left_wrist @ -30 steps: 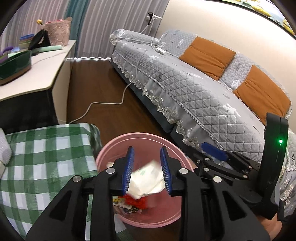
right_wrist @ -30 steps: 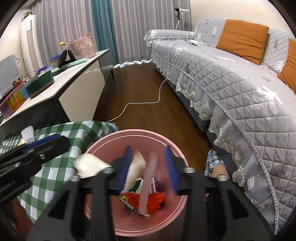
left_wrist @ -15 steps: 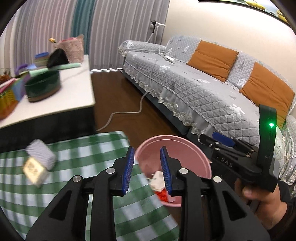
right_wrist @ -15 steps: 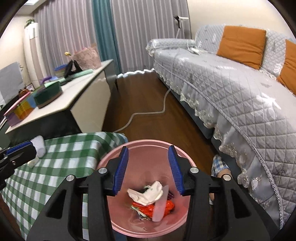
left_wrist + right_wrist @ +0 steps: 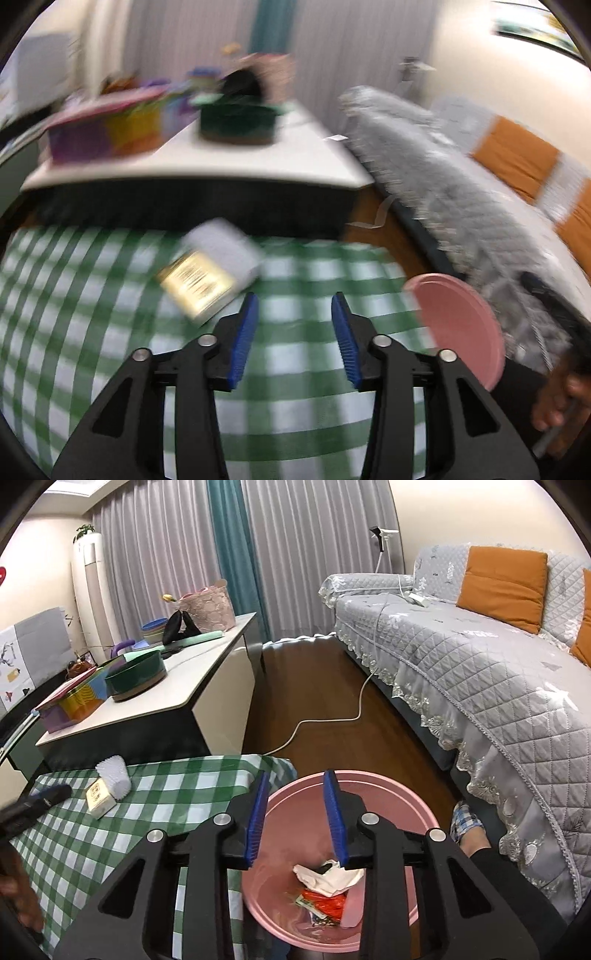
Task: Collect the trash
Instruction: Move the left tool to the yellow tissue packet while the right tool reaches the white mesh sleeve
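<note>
Left gripper [image 5: 294, 334]: jaws spread, just been opening, empty, near small box [image 5: 201, 284] on checked cloth [image 5: 92, 295]; straddle box squarely. Right gripper [image 5: 297, 814]: jaws parted, closing, empty, above pink bin [image 5: 406, 805]

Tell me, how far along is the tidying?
Done: crumpled paper and wrappers lie in the pink bin. In hand: nothing; the left gripper, just opening, and right gripper, just closing, are empty. Left: the small box and white cup on the checked cloth.
</note>
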Demonstrator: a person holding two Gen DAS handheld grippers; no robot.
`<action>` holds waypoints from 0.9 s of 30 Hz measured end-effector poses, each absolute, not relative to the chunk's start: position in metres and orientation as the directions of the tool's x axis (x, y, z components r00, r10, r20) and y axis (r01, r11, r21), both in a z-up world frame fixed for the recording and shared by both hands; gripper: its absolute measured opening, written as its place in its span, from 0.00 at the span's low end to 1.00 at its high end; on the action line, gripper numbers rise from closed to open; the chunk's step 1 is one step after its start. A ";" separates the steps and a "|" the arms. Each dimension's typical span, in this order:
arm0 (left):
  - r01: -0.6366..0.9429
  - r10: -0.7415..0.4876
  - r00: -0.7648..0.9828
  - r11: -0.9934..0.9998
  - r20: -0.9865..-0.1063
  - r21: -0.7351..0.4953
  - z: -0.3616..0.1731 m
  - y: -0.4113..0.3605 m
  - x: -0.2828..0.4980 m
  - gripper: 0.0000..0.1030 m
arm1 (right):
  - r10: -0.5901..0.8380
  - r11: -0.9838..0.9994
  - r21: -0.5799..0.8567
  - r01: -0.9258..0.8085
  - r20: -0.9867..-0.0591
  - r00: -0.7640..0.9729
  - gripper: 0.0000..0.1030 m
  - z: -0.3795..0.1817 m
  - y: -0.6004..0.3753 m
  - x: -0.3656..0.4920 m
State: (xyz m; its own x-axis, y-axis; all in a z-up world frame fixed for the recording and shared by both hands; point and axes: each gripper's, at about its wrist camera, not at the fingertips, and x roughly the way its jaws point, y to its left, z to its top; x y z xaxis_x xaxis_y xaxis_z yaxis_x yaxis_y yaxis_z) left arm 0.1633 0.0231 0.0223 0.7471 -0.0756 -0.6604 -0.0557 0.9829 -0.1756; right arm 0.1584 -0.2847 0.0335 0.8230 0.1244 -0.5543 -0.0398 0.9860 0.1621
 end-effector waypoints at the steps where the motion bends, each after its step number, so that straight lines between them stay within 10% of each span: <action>1: -0.090 -0.059 0.733 0.979 -0.677 -0.182 0.013 0.031 0.167 0.41 | 0.134 0.984 0.171 -0.045 -0.558 0.819 0.30 0.033 -0.282 0.159; 11: -0.200 0.052 0.711 0.971 -0.701 -0.131 -0.017 0.064 0.202 0.70 | 0.249 0.961 0.239 -0.136 -0.543 0.802 0.31 0.049 -0.238 0.171; 27: -0.325 0.097 0.605 0.936 -0.790 -0.134 -0.042 0.082 0.239 0.71 | 0.321 0.947 0.215 -0.238 -0.594 0.738 0.33 0.032 -0.185 0.185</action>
